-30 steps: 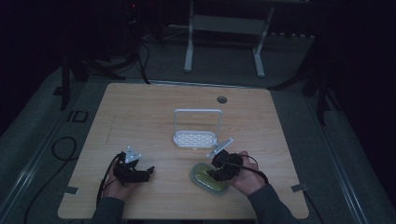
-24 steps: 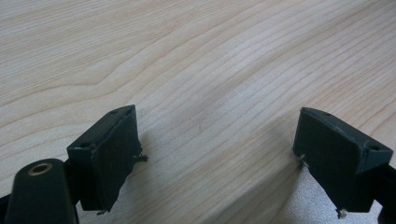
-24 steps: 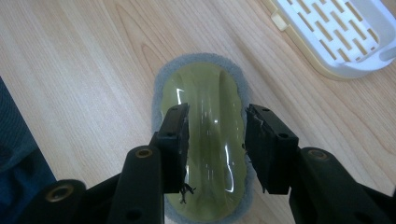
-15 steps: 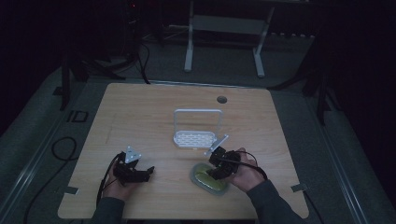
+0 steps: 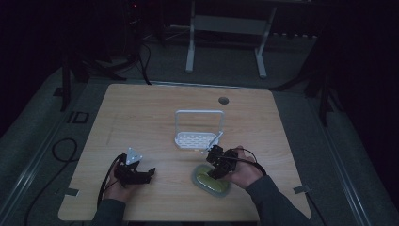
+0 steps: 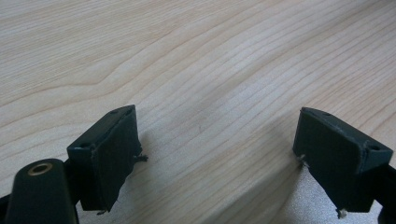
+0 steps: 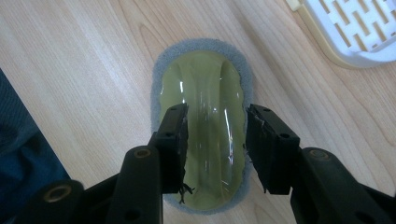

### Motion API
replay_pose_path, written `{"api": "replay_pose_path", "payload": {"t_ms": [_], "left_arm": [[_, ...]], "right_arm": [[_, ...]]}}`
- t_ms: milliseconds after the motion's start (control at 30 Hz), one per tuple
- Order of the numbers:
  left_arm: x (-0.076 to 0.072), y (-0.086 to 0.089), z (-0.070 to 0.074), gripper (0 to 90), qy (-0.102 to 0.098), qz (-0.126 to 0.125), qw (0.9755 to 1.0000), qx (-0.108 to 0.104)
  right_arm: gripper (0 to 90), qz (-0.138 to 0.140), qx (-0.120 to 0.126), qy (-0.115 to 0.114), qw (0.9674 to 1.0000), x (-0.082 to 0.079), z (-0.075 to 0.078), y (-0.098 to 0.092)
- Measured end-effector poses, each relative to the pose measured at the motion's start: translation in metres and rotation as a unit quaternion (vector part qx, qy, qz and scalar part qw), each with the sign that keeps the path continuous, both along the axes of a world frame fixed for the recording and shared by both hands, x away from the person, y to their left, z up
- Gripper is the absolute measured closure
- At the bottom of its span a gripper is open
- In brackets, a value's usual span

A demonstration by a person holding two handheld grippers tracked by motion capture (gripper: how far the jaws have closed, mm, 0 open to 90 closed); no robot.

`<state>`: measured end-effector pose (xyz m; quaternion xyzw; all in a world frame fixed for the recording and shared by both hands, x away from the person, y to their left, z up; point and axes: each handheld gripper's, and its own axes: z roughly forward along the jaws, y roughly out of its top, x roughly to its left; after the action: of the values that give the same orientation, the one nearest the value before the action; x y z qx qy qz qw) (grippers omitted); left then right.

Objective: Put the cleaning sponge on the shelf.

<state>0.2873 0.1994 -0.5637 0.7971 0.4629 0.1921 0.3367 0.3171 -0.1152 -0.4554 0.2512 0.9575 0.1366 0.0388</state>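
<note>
High view – table (image 5: 155, 108): a light wooden top is seen under dim light.
High view – white rack (image 5: 198, 131): it is stood near the table's middle, an upright frame rising from its slotted base.
High view – scrubber (image 5: 211, 180): a yellow-green oval with a grey pad is laid just in front of the rack, toward the person's edge.
High view – right gripper (image 5: 217, 165): it is held over the scrubber, in front of the rack.
High view – left gripper (image 5: 136, 175): it is held well to the left of the rack.
Left gripper view – left gripper (image 6: 219, 149): the jaws are spread wide and released, with bare wood between them.
Right gripper view – right gripper (image 7: 216, 135): the jaws are set on either side of the scrubber's (image 7: 203, 93) glossy handle ridge; whether it is gripped cannot be told.
Right gripper view – rack (image 7: 355, 32): its slotted base is seen beyond the scrubber.
</note>
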Motion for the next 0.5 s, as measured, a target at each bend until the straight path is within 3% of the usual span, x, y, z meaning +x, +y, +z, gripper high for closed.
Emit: {"api": "replay_pose_path", "payload": {"t_ms": [367, 500], "left_arm": [[0.0000, 0.0000, 0.0000, 14.5, 0.000, 0.000, 1.0000, 0.000], [0.0000, 0.0000, 0.0000, 14.5, 0.000, 0.000, 1.0000, 0.000]], "right_arm": [[58.3, 0.013, -0.034, 0.027, 0.9990, 0.0050, -0.0035, 0.0093], [58.4, 0.017, -0.036, 0.030, 0.9988, 0.0053, -0.0043, 0.0103]]}}
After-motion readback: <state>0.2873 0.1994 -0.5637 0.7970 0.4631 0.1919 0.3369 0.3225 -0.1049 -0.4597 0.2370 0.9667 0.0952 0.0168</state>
